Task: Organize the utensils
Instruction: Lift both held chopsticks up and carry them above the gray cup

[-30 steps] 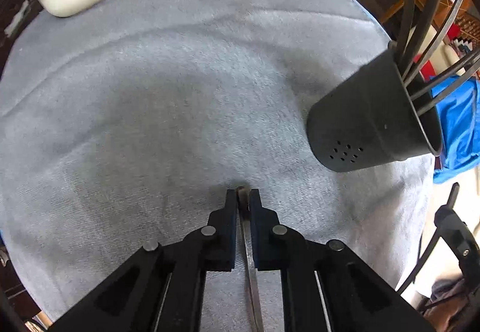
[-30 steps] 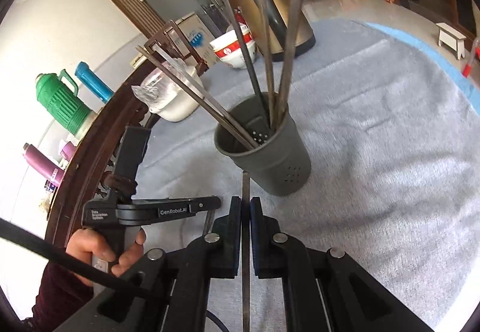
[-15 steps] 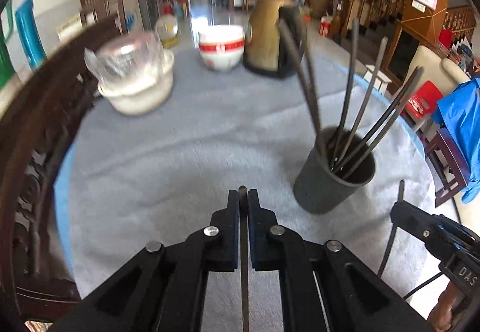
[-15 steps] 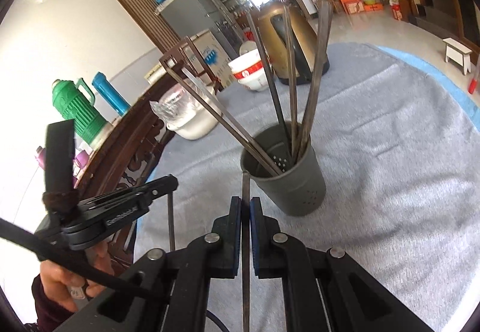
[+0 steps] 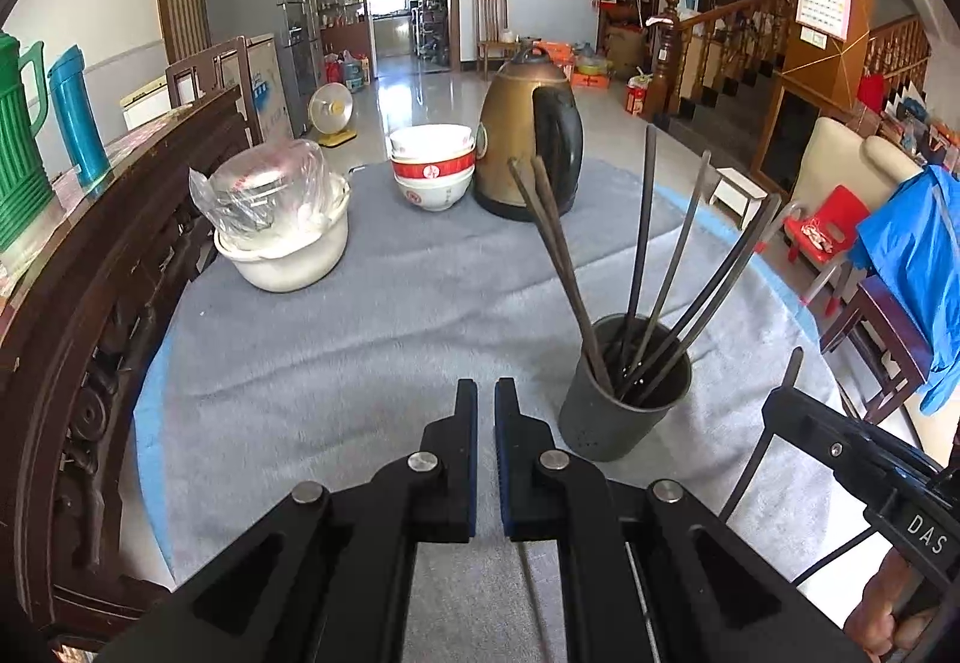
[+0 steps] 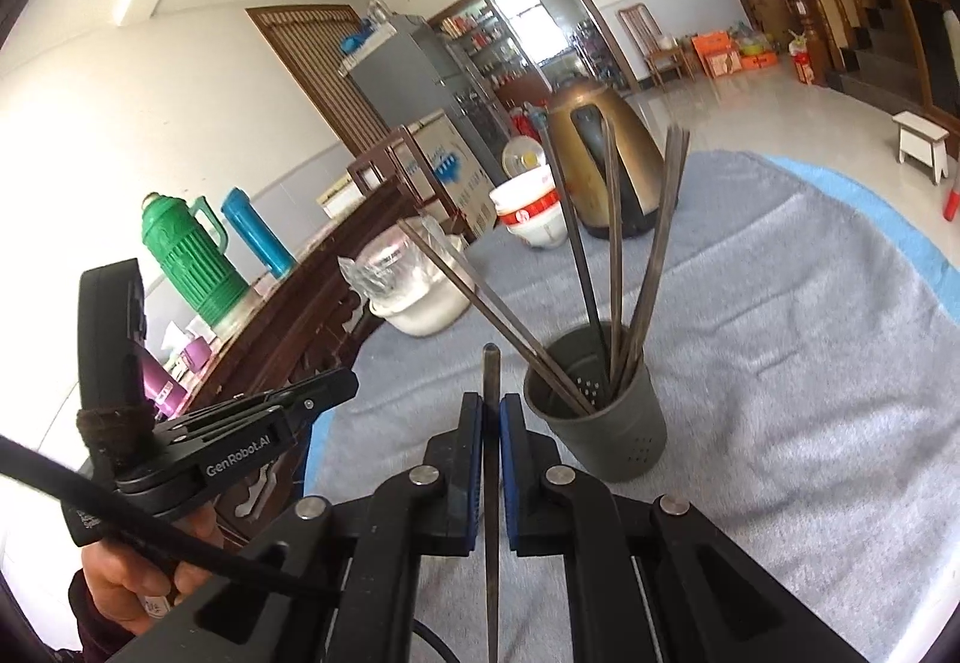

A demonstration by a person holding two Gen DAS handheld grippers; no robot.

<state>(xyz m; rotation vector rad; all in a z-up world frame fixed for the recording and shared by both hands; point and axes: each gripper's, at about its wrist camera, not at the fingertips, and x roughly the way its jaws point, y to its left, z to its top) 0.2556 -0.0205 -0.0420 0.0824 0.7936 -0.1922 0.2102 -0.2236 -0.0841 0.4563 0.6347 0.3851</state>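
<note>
Right gripper (image 6: 492, 408) is pinching a chopstick (image 6: 491, 381), tip poking up past the pads, just left of the holder (image 6: 600, 423) at frame centre. Left gripper (image 5: 486, 405) is showing jaws pressed together; a thin rod runs below them, grip unclear. Likely next: tilting the chopstick over the holder's mouth, clearing the sticks fanned inside.

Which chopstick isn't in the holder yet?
The chopstick clamped in the right claw. It points up between the pads, beside the grey holder, while the others stand inside it.
</note>
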